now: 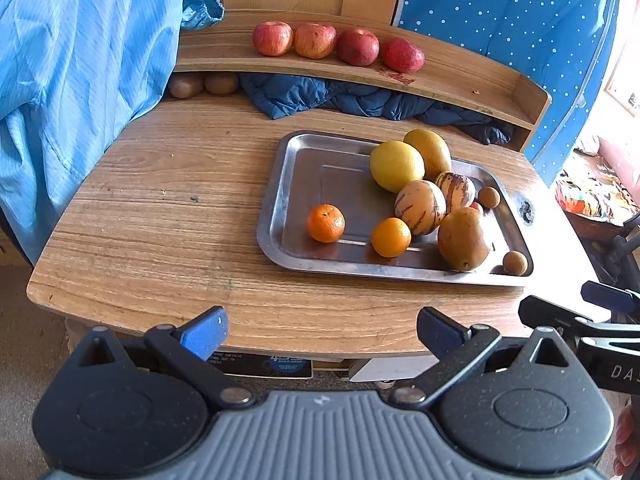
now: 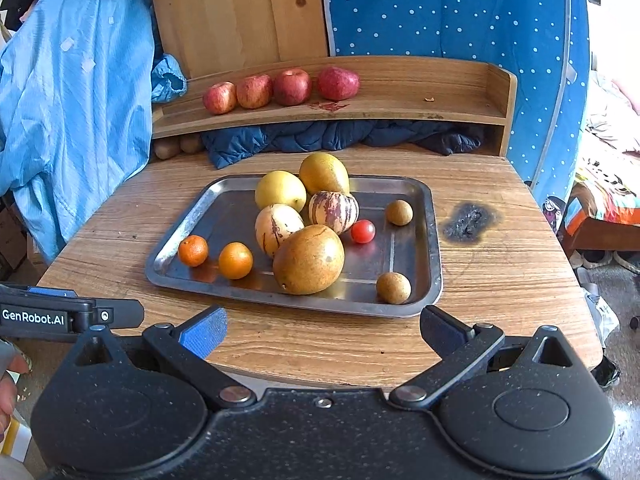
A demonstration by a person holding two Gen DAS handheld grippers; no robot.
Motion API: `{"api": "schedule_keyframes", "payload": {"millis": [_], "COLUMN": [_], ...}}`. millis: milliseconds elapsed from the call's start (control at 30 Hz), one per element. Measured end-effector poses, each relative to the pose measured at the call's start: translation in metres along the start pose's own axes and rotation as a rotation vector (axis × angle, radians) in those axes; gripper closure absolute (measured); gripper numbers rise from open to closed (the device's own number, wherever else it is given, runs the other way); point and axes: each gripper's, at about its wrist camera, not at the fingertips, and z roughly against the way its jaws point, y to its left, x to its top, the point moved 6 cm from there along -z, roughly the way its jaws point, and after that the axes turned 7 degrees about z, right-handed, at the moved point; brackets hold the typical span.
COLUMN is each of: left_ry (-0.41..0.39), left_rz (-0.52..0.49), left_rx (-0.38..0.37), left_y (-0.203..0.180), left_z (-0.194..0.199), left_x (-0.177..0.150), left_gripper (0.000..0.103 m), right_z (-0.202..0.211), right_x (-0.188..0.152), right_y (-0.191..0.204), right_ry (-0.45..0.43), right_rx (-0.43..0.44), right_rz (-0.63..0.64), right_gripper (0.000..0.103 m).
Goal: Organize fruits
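Both grippers gape wide and empty off the table's near edge; right gripper [image 2: 322, 330] sits closer to the tray [image 2: 434, 240], mango [image 2: 309, 259] dead ahead

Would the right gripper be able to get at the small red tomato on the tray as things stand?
Probably yes: the right gripper is open, and the tomato sits exposed behind the big mango, reachable from above or the right.

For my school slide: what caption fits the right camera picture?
Open right gripper faces a metal tray of mixed fruit; four apples line the shelf.
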Motion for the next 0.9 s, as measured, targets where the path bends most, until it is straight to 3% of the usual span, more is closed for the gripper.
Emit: {"api": "schedule_keyframes", "payload": {"millis": [900], "left_ry": [0.004], "left_rz": [0.02], "left_rx": [0.01], "left_y": [0.0008], "left_z": [-0.0026], "left_x": [0.0004], "left_gripper": [0.001], "right_z": [-0.0061], "right_x": [0.0012], "right_y": [0.0006], "right_ry": [0.023], "right_rx": [0.011], "right_rz": [0.003], "right_gripper": [0.001]}}
